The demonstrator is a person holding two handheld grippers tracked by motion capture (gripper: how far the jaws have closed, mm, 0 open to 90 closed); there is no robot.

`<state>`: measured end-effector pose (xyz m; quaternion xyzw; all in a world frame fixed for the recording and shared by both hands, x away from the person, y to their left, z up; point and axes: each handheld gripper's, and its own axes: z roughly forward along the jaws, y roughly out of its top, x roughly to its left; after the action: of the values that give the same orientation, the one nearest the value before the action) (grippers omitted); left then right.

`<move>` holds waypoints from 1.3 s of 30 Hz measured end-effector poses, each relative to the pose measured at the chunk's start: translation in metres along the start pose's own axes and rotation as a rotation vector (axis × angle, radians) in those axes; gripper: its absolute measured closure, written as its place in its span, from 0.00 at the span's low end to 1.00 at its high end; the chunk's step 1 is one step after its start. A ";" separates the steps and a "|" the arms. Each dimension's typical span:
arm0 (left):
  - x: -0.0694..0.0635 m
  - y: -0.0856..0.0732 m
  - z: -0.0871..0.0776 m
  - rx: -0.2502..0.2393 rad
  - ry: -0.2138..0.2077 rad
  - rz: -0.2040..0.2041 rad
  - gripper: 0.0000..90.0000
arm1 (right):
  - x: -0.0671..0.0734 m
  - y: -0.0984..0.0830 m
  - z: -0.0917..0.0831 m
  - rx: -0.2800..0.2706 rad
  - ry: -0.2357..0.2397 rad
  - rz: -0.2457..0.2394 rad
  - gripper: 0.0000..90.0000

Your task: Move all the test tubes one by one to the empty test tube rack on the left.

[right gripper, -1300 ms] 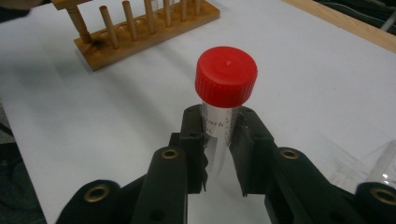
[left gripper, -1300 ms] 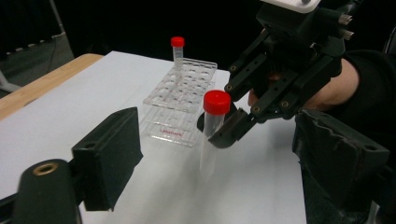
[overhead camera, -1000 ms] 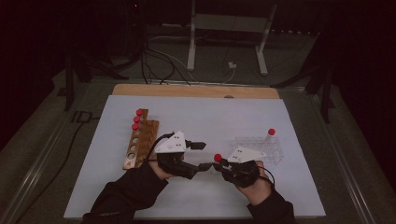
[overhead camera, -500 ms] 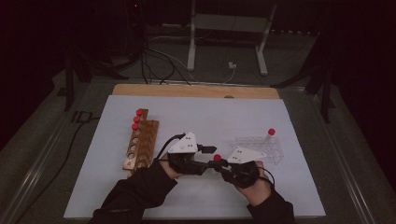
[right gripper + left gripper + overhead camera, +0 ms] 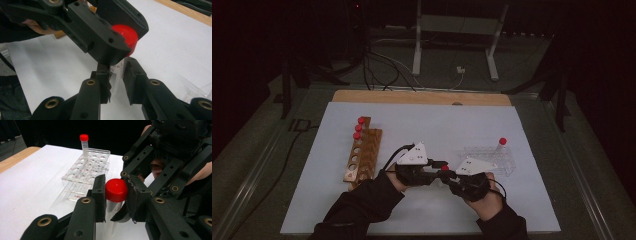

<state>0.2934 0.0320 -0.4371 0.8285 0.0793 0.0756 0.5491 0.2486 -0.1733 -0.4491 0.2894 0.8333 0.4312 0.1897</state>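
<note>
Upright red-capped clear tube (image 5: 115, 195), clamped

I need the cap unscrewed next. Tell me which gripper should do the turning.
Left, probably. The left gripper is clamped on the red cap, while the right gripper grips the clear tube below it, so the right can hold steady while the left twists.

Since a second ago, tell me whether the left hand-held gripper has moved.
Yes. The left hand-held gripper has shifted right, away from the wooden rack, and its jaws have just been closing onto the red cap.
</note>
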 end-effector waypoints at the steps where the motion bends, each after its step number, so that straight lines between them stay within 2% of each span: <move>1: 0.000 0.000 0.000 0.003 0.002 0.002 0.79 | 0.000 0.000 0.000 -0.001 -0.001 0.001 0.84; 8: 0.000 0.002 -0.002 0.004 0.007 0.005 0.80 | -0.001 -0.001 0.000 -0.017 0.016 0.014 0.80; 13: 0.003 0.005 -0.009 0.004 0.020 0.004 0.80 | -0.001 -0.001 -0.004 -0.038 0.000 0.010 0.68; 24: 0.013 0.008 -0.034 -0.004 0.080 -0.011 0.80 | -0.011 -0.001 -0.016 -0.090 -0.035 0.058 0.43; 29: 0.018 0.009 -0.049 -0.007 0.111 -0.016 0.80 | -0.013 0.000 -0.019 -0.094 -0.060 0.070 0.24; 39: 0.029 0.016 -0.087 -0.027 0.205 -0.030 0.80 | -0.017 0.000 -0.020 -0.095 -0.066 0.101 0.00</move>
<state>0.3043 0.1100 -0.3879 0.8078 0.1462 0.1529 0.5502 0.2498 -0.1962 -0.4371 0.3357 0.7894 0.4696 0.2087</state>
